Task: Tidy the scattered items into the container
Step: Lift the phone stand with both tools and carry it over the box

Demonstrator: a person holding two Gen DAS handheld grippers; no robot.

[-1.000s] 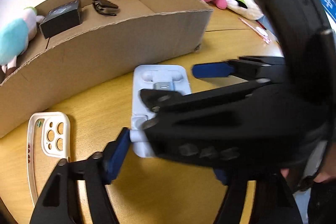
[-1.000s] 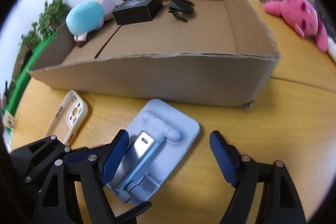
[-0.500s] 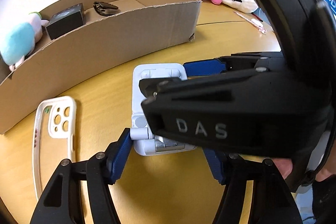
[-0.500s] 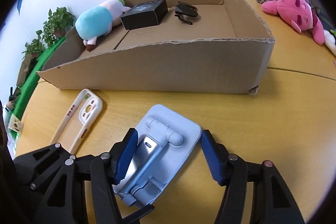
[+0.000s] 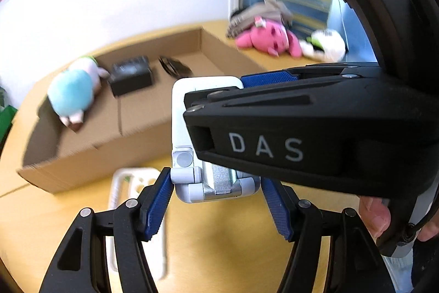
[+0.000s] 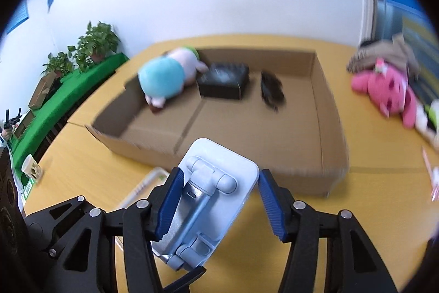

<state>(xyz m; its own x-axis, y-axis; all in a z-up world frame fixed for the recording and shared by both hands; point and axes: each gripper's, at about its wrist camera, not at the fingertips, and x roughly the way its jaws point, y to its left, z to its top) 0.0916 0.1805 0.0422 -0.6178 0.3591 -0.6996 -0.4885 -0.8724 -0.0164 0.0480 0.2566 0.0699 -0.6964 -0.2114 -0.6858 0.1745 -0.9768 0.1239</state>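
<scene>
You have the white phone stand [image 6: 219, 183] pinched from both ends: your right hand-held gripper [image 6: 218, 199] squeezes its flat base plate across the width, low in the centre of the right wrist view, while your left hand-held gripper [image 5: 216, 199] clamps the hinge end, bottom centre of the left wrist view. Two grips make sense here, since the stand is folded and jointed; holding both the plate and the hinge end likely keeps it from flopping open as it travels.

The stand sits raised off the yellow surface [image 6: 370, 210], just in front of the near wall of the cardboard box [image 6: 323, 175], so the step in hand looks like carrying it over that wall. Already lying in the box, toward the upper middle of the right wrist view, are a blue plush toy [image 6: 162, 78], a black box [image 6: 223, 83] and a dark folded item [image 6: 270, 89], which leaves bare floor in the near part for the stand.

A white phone case [image 5: 134, 180] rests on the surface below the stand, not yet tidied. The pink plush [image 6: 384, 89] lies outside, at the right edge.
</scene>
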